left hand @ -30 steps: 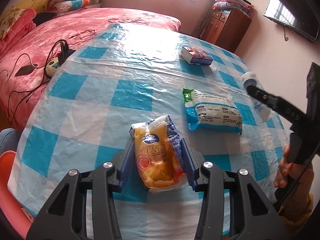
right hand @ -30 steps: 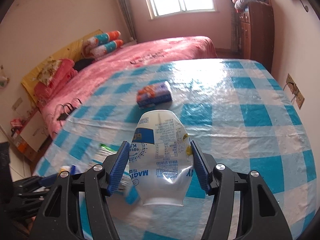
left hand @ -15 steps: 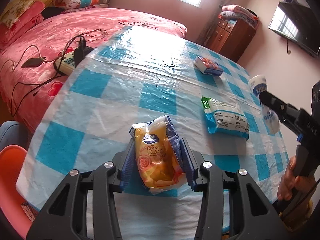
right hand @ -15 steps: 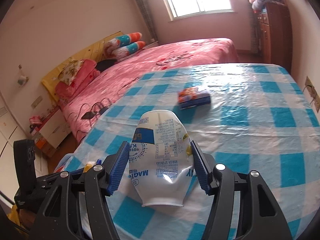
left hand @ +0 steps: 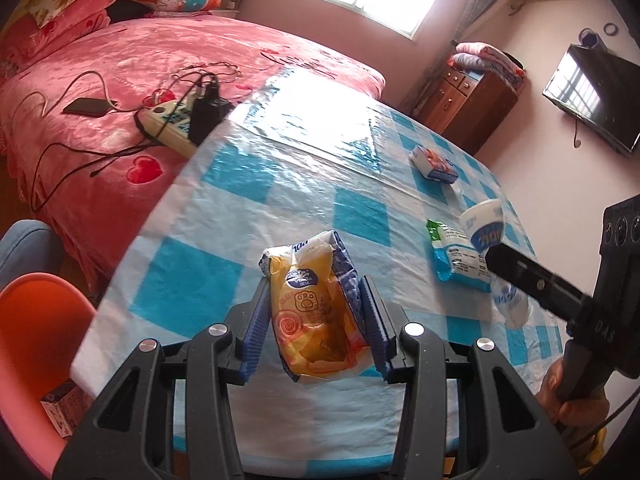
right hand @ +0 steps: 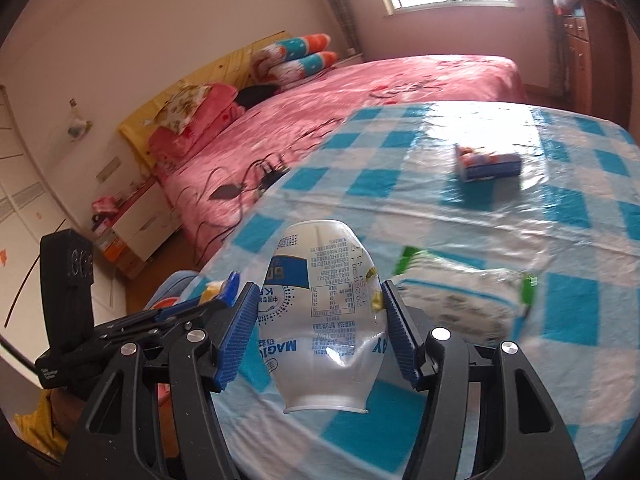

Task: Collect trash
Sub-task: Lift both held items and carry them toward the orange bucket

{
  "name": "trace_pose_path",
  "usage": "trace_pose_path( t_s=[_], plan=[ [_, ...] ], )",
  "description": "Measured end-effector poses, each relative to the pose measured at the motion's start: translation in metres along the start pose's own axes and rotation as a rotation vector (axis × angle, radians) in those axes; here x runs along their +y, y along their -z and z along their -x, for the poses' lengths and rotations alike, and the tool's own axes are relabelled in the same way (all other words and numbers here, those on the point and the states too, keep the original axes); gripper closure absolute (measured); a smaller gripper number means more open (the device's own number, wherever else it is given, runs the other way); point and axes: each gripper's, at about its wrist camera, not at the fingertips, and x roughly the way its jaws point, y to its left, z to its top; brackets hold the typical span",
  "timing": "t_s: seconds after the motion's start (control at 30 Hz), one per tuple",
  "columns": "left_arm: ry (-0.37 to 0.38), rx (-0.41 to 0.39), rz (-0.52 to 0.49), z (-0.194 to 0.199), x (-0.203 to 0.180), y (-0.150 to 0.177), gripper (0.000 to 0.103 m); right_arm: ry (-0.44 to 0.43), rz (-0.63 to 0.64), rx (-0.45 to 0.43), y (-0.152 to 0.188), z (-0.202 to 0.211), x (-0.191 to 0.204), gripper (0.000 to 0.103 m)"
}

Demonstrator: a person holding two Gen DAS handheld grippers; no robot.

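Observation:
My left gripper (left hand: 316, 312) is shut on a yellow snack wrapper (left hand: 312, 316), held above the near part of the blue-and-white checked table (left hand: 256, 184). My right gripper (right hand: 318, 320) is shut on a crushed white plastic cup (right hand: 320, 320) with blue print, its rim toward the camera. From the left wrist view the same cup (left hand: 484, 228) shows at the right, in the black right gripper held by a hand (left hand: 576, 408). A green-and-white packet (left hand: 456, 256) (right hand: 460, 300) lies on the table. A small red-and-blue pack (left hand: 434, 164) (right hand: 488, 164) lies farther back.
A pink bed (left hand: 120, 80) borders the table's left side, with a power strip (left hand: 172, 124), cables and a phone (left hand: 86, 107) on it. An orange chair (left hand: 36, 328) stands at the near left. A wooden cabinet (left hand: 468, 104) and a wall television (left hand: 596, 96) are at the back right.
Both grippers have drifted toward the table's left edge, keeping their loads. The bed and power strip now fill more of both views; the packets have slid rightward in the pictures.

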Motion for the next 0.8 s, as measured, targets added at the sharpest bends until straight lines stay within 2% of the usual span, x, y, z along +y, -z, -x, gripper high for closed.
trace_pose_path(
  t_s=[0.47, 0.8],
  plan=[
    [-0.016, -0.050, 0.080, 0.023, 0.051, -0.001, 0.057, -0.120, 0.035, 0.126, 0.011, -0.046, 0.061, 0.041],
    [-0.091, -0.088, 0.171, 0.053, 0.110, 0.011, 0.057, -0.197, 0.134, 0.210, 0.018, -0.082, 0.126, 0.041]
  ],
)
